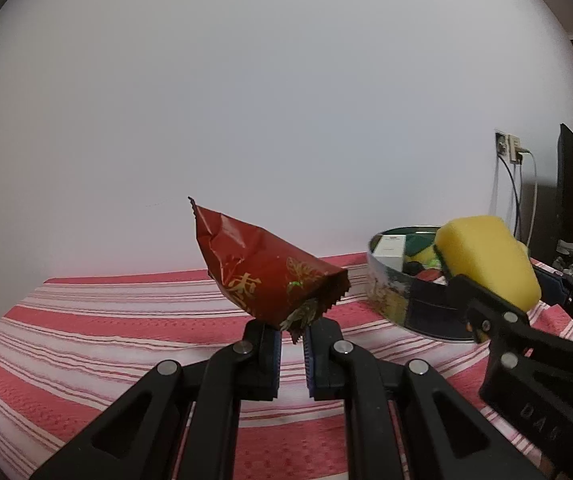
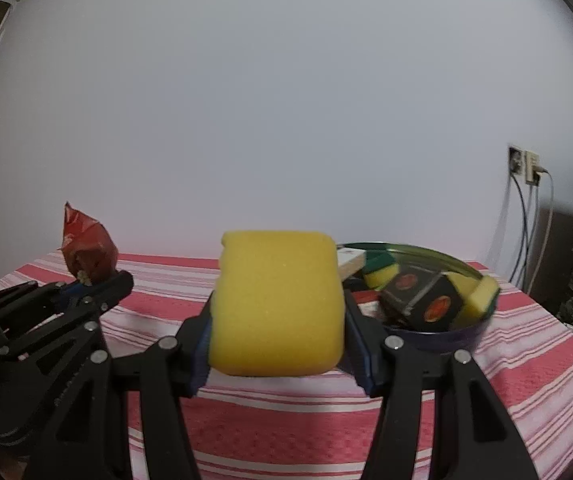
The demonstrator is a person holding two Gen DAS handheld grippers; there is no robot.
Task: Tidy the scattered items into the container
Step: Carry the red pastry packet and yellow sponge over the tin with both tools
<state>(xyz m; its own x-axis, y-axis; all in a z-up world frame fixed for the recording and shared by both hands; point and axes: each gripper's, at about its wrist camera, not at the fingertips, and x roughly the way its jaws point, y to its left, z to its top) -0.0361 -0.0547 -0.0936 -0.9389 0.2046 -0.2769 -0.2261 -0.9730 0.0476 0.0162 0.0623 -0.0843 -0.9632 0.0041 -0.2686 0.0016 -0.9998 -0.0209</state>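
A: What is pinched by the left gripper (image 1: 291, 326)?

B: A crinkled dark-red foil snack packet (image 1: 264, 268) is clamped by its corner, raised above the red-and-white striped cloth (image 1: 106, 328).

A: And the right gripper (image 2: 276, 354)?

B: A thick yellow foam sponge (image 2: 278, 304) is squeezed between its pads. The round metal tin (image 2: 438, 334), already holding smaller sponges and a black box, is seen at two o'clock of it.

A worktop (image 1: 126, 320) draped in a red-and-white striped woven cloth carries a round metal tin (image 1: 402, 296), standing toward its far right corner, filled with small items.
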